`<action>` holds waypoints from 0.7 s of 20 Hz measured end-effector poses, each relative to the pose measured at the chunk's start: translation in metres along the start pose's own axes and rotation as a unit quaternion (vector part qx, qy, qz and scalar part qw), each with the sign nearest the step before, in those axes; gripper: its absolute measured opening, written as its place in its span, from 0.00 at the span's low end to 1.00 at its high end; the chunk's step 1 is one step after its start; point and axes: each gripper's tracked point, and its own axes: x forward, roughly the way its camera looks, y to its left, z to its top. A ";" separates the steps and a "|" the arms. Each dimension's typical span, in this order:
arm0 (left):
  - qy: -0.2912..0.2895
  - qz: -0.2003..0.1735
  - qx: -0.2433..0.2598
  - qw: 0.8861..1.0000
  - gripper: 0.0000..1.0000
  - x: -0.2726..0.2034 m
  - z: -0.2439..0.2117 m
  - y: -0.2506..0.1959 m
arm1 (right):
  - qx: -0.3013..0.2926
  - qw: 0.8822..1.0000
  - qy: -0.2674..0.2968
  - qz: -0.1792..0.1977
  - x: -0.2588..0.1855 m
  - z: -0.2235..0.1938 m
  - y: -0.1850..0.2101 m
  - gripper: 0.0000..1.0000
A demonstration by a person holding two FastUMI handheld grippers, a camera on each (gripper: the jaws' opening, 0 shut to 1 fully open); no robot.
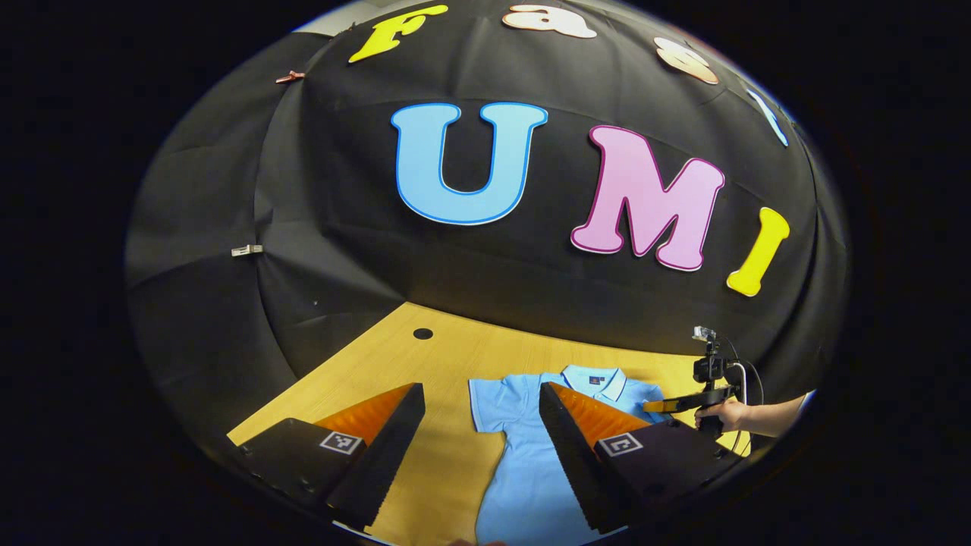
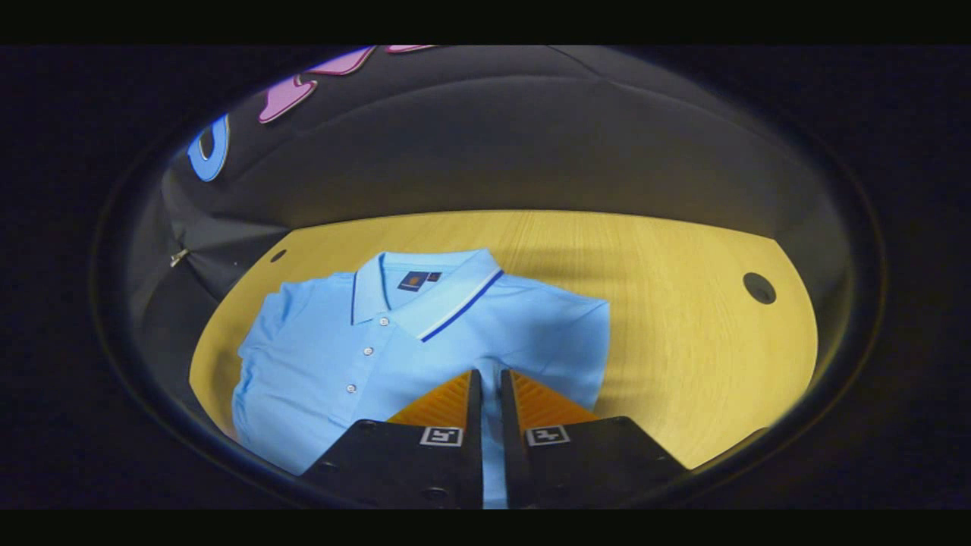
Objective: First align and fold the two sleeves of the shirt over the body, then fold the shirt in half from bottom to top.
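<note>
Light-blue polo shirt (image 2: pixel 425 341) found lying flat, front up, on the wooden table (image 2: pixel 683 318), collar toward the booth wall, button placket closed. In the right gripper view, near sleeve (image 2: pixel 588 341) appears already turned in over the body, giving a straight side edge; far sleeve (image 2: pixel 265 318) lies close against the body, fold state not clear. In the left gripper view, one short sleeve (image 1: pixel 485 406) seen spread outward on the table, so that sleeve judged not yet folded. Left gripper (image 1: pixel 482 425) held above the table over the sleeve-side edge of the shirt, jaws spread wide, nothing between them. Right gripper (image 2: pixel 491 379) poised over the shirt near its folded side, jaws drawn close with a narrow slit remaining; fabric visible through the slit, but whether cloth is actually pinched cannot be told. Same right gripper also seen in the left gripper view (image 1: pixel 667 404), carried by a hand (image 1: pixel 727 415) at the far shoulder. Fabric judged light, soft, limp knit: will sag and crease when lifted, unlikely to slip from ridged pads, not fragile. Recommended hold: sleeve hem or cuff edge, thin pinch of a single layer, lifted low and carried across to keep the fold line straight. For the later half-fold, bottom hem corners recommended.
</note>
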 end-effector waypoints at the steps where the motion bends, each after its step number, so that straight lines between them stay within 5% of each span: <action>1: 0.003 -0.001 0.001 1.000 0.97 0.004 -0.002 0.002 | 0.001 1.000 0.003 0.010 -0.002 -0.001 0.006 0.39; 3: 0.009 -0.005 0.004 1.000 0.97 0.017 -0.006 0.003 | -0.016 1.000 0.007 0.025 -0.002 -0.005 0.018 0.48; 4: 0.010 -0.008 0.008 1.000 0.97 0.025 -0.007 0.002 | -0.027 0.999 0.005 0.030 -0.008 -0.002 0.022 0.58; 5: 0.012 -0.012 0.015 1.000 0.97 0.034 -0.007 0.000 | -0.035 0.999 -0.002 0.038 -0.013 0.002 0.028 0.85; 7: 0.016 -0.025 0.028 0.999 0.97 0.055 -0.009 -0.003 | -0.035 0.998 -0.020 0.046 -0.028 0.012 0.038 0.96; 14: 0.068 -0.055 0.049 0.995 0.97 0.159 -0.035 -0.006 | -0.031 0.995 -0.077 0.054 -0.114 0.022 0.038 0.98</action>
